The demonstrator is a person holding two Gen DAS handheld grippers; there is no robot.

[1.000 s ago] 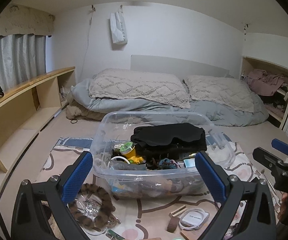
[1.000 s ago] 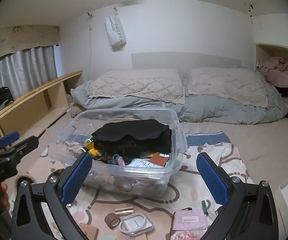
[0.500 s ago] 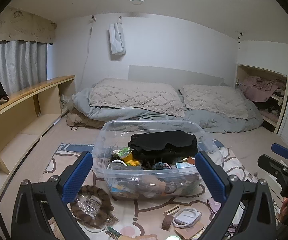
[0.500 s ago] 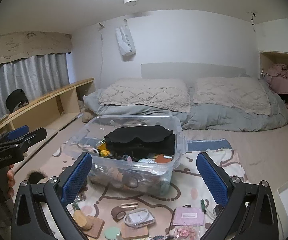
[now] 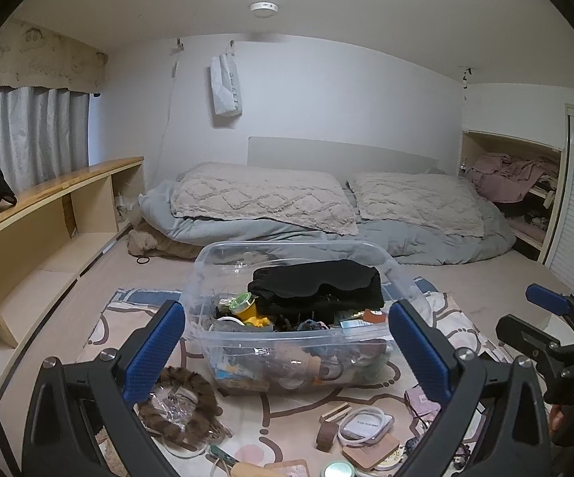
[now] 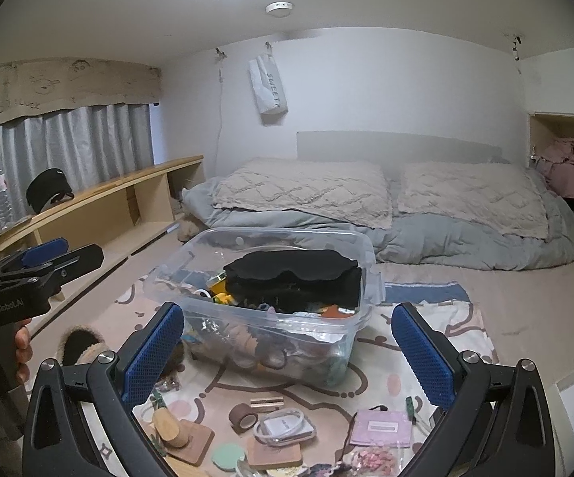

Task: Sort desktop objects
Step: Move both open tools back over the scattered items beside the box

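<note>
Both grippers have pulled back and risen; left gripper [image 5: 283, 348] and right gripper [image 6: 287, 348] hover wide open, empty, over the mat's small, light clutter before the clear bin [image 6: 267, 298]. The tape roll [image 6: 244, 415] is stiff; pinch across its rim.

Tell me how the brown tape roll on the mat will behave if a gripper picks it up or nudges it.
The tape roll looks small and hollow, so probably light and stiff enough to pinch across its rim. It seems to stand partly on edge, so a nudge may well roll it toward the white cable coil beside it. The soft mat should slow it.
</note>
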